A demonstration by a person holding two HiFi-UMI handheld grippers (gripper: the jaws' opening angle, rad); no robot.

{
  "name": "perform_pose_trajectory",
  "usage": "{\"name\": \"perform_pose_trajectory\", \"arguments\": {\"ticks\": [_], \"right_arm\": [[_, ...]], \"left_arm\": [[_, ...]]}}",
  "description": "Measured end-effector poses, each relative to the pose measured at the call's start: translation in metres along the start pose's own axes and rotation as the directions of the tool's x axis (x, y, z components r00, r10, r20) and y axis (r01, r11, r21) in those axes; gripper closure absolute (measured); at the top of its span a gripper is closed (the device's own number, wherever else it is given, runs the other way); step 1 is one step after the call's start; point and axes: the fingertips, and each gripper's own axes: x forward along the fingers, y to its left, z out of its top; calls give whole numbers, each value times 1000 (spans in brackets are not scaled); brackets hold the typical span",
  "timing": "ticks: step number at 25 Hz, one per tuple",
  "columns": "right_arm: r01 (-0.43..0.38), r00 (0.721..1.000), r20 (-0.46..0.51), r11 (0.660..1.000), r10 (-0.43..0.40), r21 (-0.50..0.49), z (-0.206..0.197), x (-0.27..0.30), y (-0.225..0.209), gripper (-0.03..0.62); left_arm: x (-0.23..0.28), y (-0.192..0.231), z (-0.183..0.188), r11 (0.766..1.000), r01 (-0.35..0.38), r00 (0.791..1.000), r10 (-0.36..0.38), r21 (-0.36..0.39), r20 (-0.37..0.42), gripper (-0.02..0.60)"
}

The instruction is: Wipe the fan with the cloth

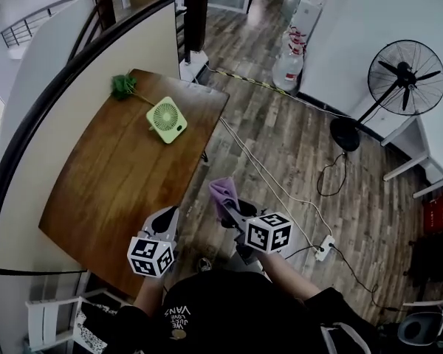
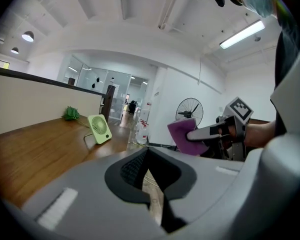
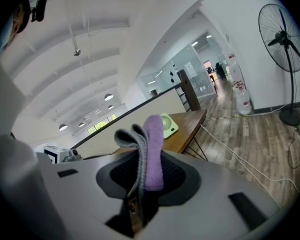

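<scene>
Right gripper (image 1: 228, 212) clamping cloth (image 1: 222, 192), fan (image 1: 166, 119) well ahead

The fan (image 1: 167, 119) stands at the far end of the table (image 1: 111, 190), with what may be a duster (image 1: 122, 86) just behind it. Right of the table, the cloth (image 1: 223, 191) sits between the right gripper's (image 1: 226, 207) jaws.

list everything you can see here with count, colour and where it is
table: 1, brown wood, left, along the partition
fan: 1, light green, upright on the table's far part
duster-like tuft: 1, green, table's far corner
floor fan: 1, black, on the floor at right
water jugs: at least two, clear, by the far wall
power strip: 1, white, on the floor
cloth: 1, purple, in the right gripper's jaws
left gripper: grey, jaws shut, empty, over the table's near edge
right gripper: grey, jaws shut on the cloth, over the floor
</scene>
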Motion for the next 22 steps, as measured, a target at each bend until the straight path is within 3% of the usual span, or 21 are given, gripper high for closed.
{"name": "perform_pose_trajectory", "arguments": {"ticks": [4,12,22], "right_arm": [[-18,1000,-21,1000,19,2,12,24,-20,494],[-123,986,-117,991,116,-54,49,74,-62,494],[-293,935,-240,950,261,-107,88,121,-110,494]], "left_arm": [[22,16,-2,999,-28,1000,27,-22,-7,569],[62,44,14,980,-179,984,180,-91,6,571],[113,53,28,922,-358,930,366,-147,28,569]]}}
